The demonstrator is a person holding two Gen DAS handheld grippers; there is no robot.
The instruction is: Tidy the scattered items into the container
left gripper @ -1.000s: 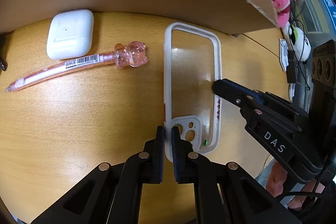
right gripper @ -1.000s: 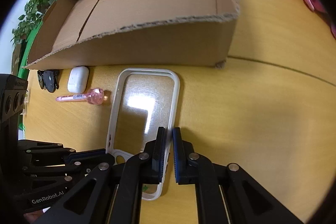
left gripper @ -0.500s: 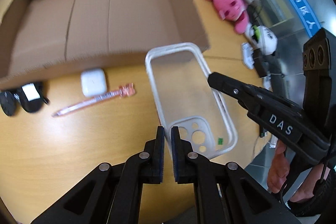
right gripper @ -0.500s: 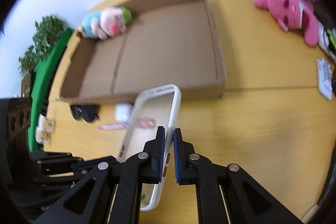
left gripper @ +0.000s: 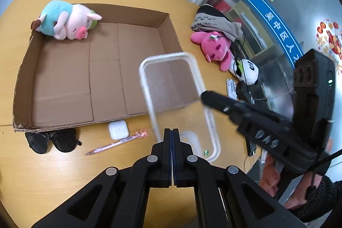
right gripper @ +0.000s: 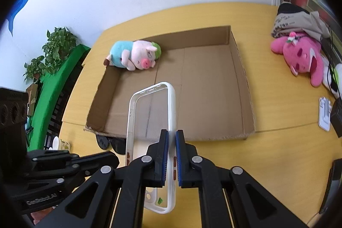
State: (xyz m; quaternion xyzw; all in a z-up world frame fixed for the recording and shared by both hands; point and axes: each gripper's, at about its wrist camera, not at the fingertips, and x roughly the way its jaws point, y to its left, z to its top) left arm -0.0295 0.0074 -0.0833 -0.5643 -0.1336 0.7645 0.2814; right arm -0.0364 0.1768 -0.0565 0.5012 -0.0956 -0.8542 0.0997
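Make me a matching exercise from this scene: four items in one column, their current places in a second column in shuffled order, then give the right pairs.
Items
1. pink-and-teal plush pig
2. clear white-rimmed phone case
3. black sunglasses
4. white earbud case

Places
A. on the table outside the box's near wall, beside the pink pen
B. lifted off the table, gripped by both claws
C. in a far corner of the shallow brown cardboard box
D. on the table at the box's near left corner

Pairs: 1-C, 2-B, 3-D, 4-A
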